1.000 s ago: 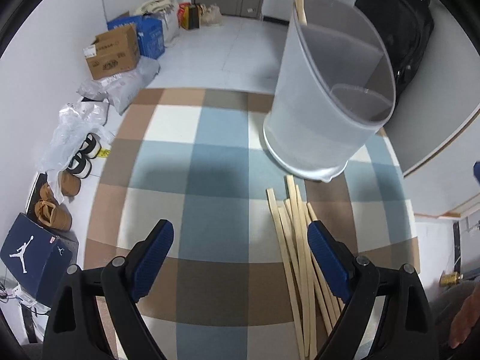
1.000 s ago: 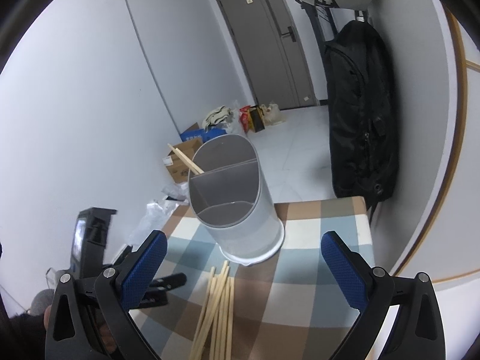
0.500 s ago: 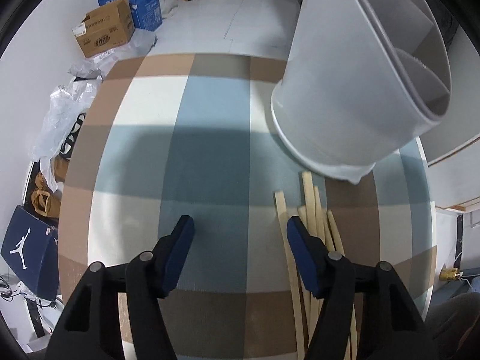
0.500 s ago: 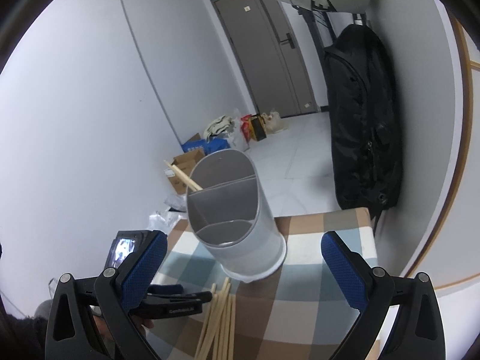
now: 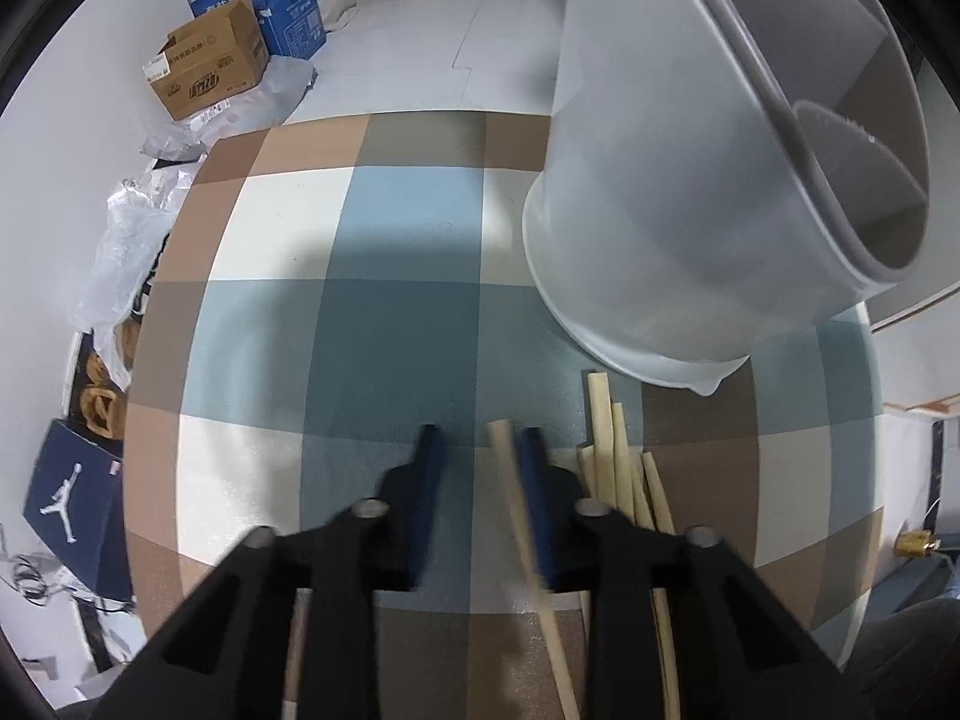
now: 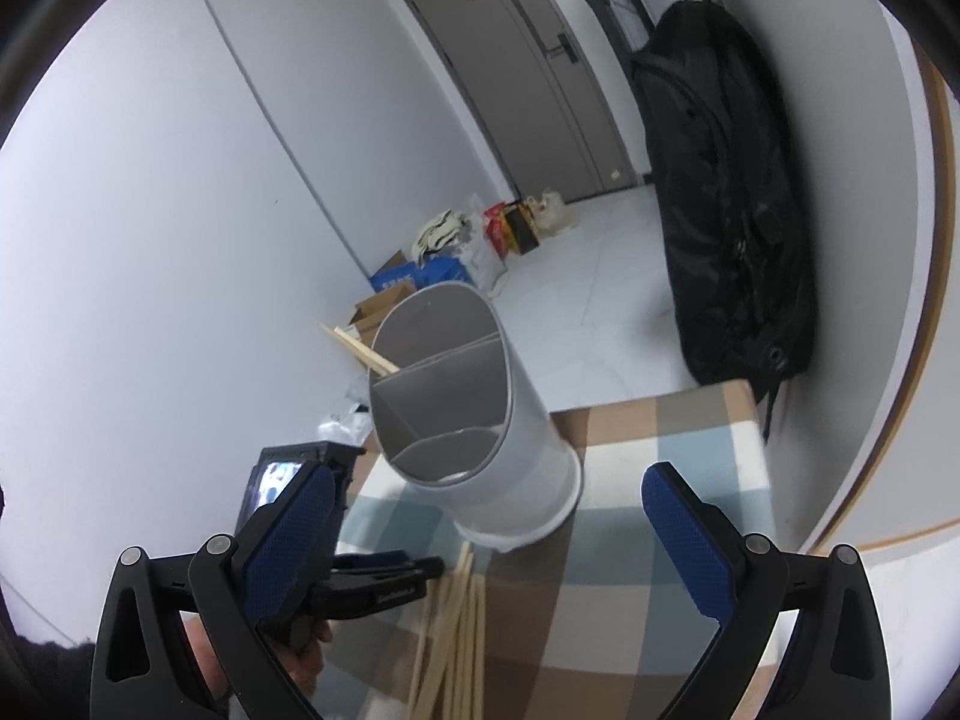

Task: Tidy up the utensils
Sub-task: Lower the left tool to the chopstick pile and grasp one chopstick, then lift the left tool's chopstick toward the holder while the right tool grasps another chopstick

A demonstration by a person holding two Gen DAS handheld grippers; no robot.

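Note:
A pale grey divided utensil holder (image 5: 708,180) stands on the checked tablecloth (image 5: 390,312); it also shows in the right wrist view (image 6: 474,438) with chopsticks (image 6: 360,348) sticking out of its far compartment. Several loose wooden chopsticks (image 5: 618,456) lie in front of it, seen too in the right wrist view (image 6: 456,618). My left gripper (image 5: 477,450) is low over the cloth, its jaws nearly closed with one chopstick (image 5: 522,516) against the right finger. My right gripper (image 6: 486,516) is open and empty, held above the table.
The table's right edge runs close to a wall (image 5: 912,360). Cardboard boxes (image 5: 210,69), bags and a shoe box (image 5: 72,498) sit on the floor to the left. A black backpack (image 6: 726,198) hangs by the door.
My left gripper has dropped toward the table and closed from wide open to a narrow gap around one chopstick at the left of the pile. The right gripper has barely shifted.

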